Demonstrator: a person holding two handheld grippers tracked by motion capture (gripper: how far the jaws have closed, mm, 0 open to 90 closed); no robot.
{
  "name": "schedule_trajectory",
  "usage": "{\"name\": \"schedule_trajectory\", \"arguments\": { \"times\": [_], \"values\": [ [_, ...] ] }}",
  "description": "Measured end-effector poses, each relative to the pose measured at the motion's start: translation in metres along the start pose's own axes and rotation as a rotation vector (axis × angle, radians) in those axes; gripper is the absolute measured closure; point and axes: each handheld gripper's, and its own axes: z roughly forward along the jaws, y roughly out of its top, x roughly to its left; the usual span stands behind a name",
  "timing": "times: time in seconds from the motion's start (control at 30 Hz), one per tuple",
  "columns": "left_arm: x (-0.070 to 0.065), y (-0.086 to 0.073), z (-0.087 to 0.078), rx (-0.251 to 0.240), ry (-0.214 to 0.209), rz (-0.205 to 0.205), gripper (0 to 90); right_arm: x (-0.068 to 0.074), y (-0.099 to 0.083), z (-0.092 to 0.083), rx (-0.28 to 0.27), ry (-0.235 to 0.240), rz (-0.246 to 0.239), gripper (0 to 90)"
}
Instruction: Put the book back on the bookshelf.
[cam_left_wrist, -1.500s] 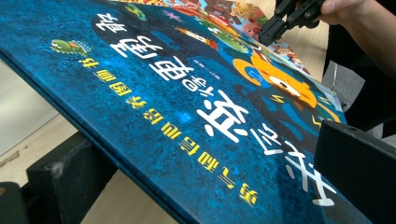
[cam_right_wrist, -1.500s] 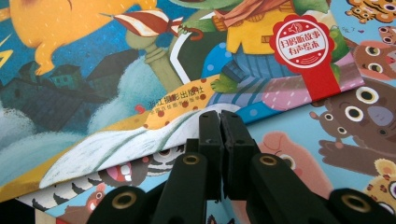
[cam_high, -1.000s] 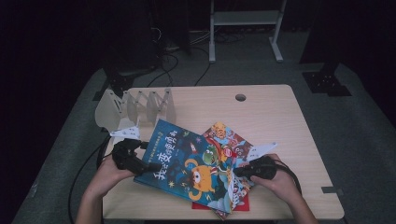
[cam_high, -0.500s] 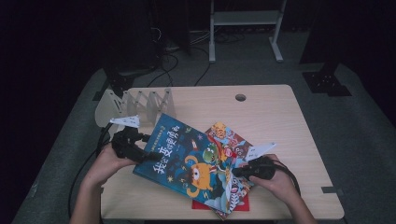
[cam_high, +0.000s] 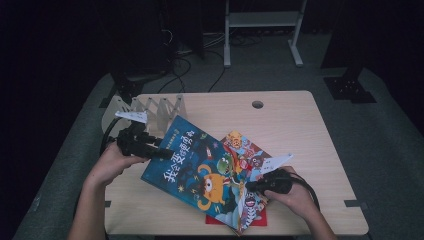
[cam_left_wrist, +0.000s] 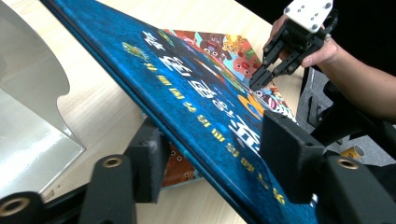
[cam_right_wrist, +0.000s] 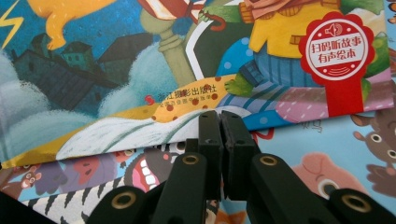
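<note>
Fingers, high view: left gripper (cam_high: 159, 153) at the left edge of the blue picture book (cam_high: 200, 167); right gripper (cam_high: 251, 185), fingers together, on the stack's right side.
Left gripper view: fingers (cam_left_wrist: 290, 156) have just been closing, astride the tilted book edge, one above, one below; contact unclear.
Right gripper view: shut fingers (cam_right_wrist: 209, 140) rest on the lower books (cam_right_wrist: 299, 144).
Status: top book part-raised off the bench (cam_high: 300, 125); rack (cam_high: 150, 107) empty, filing seemingly remains.
</note>
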Motion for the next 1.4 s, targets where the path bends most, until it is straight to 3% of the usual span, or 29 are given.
{"name": "schedule_trajectory", "arguments": {
  "times": [0.27,0.6,0.93,1.03,1.2,1.33,1.4],
  "values": [
    [0.005,0.021,-0.002,0.023,-0.020,-0.035,55.2,0.003,0.003,0.005,-0.009,0.001,0.005,86.4],
    [0.012,0.048,-0.005,0.084,0.000,-0.090,61.7,0.008,0.009,0.014,-0.028,-0.010,0.011,85.6],
    [0.011,0.075,-0.007,0.123,0.023,-0.068,64.7,0.013,0.019,0.025,-0.032,-0.045,-0.007,84.9],
    [0.012,0.082,-0.006,0.134,0.021,-0.071,65.7,0.012,0.019,0.024,-0.035,-0.083,-0.014,81.9],
    [0.013,0.091,-0.004,0.150,0.009,-0.079,68.0,0.003,0.014,0.014,-0.083,-0.125,0.020,76.4],
    [0.011,0.100,-0.005,0.163,0.023,-0.065,68.8,-0.007,0.009,0.001,-0.123,-0.170,0.059,69.9],
    [0.009,0.105,-0.006,0.173,0.032,-0.070,69.4,-0.015,0.005,-0.009,-0.147,-0.217,0.091,65.0]
  ]
}}
